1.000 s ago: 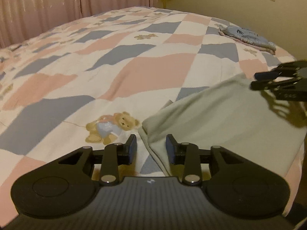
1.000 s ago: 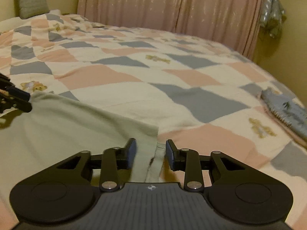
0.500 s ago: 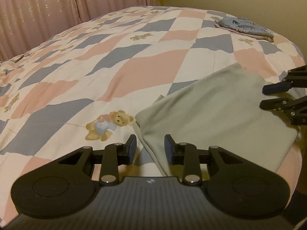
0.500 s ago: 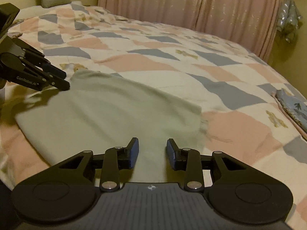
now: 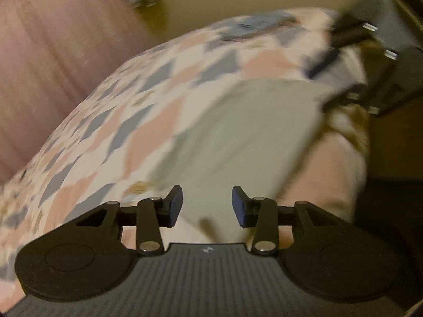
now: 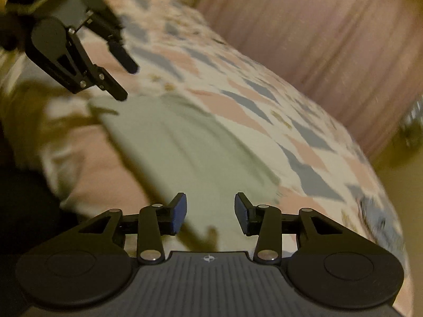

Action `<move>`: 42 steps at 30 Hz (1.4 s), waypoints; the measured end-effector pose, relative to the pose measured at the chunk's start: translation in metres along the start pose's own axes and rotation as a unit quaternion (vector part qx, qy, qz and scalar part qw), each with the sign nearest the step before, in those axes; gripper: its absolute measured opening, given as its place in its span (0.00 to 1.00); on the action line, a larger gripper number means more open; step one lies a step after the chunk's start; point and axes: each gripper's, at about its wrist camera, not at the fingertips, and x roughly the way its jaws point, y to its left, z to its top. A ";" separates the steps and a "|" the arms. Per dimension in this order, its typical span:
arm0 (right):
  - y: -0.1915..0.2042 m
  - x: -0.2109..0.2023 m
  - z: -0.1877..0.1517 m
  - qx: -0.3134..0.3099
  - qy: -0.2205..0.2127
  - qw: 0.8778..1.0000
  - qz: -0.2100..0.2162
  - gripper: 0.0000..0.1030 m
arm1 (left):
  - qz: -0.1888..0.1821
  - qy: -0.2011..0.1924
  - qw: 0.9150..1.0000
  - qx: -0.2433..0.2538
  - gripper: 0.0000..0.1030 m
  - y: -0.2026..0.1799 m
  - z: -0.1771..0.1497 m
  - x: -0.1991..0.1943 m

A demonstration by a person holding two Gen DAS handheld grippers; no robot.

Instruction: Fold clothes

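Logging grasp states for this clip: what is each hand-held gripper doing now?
Left hand-held gripper: open, holding nothing.
Right hand-held gripper: open, holding nothing.

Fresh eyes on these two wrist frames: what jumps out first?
The pale green garment lies flat near the edge of the patchwork quilt, between both open grippers. From the right wrist view, the left gripper hangs over its far corner, holding nothing. Pink curtains fill the background, all motion-blurred.

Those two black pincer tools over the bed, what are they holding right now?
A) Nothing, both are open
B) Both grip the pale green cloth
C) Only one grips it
A: the left gripper and right gripper show open gaps, with the pale green cloth lying on the quilt.
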 end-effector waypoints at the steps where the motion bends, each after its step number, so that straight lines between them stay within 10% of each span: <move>1: 0.007 0.002 0.000 -0.013 0.001 1.000 0.003 0.41 | -0.002 0.001 1.000 0.019 0.35 -0.011 -0.001 0.001; 10: 0.050 0.032 0.002 -0.146 0.020 0.989 -0.009 0.41 | -0.020 0.003 0.996 0.085 0.35 -0.052 0.004 0.013; 22: 0.036 0.052 -0.018 -0.180 0.049 0.980 -0.072 0.40 | 0.083 0.046 0.981 0.168 0.35 -0.049 -0.018 0.041; 29: 0.039 0.070 -0.012 -0.197 0.051 0.977 -0.064 0.04 | 0.080 0.055 0.974 0.203 0.11 -0.061 -0.014 0.055; 42: 0.033 -0.010 0.012 -0.161 0.023 0.978 -0.129 0.01 | 0.115 -0.008 0.971 0.209 0.08 -0.056 0.024 -0.018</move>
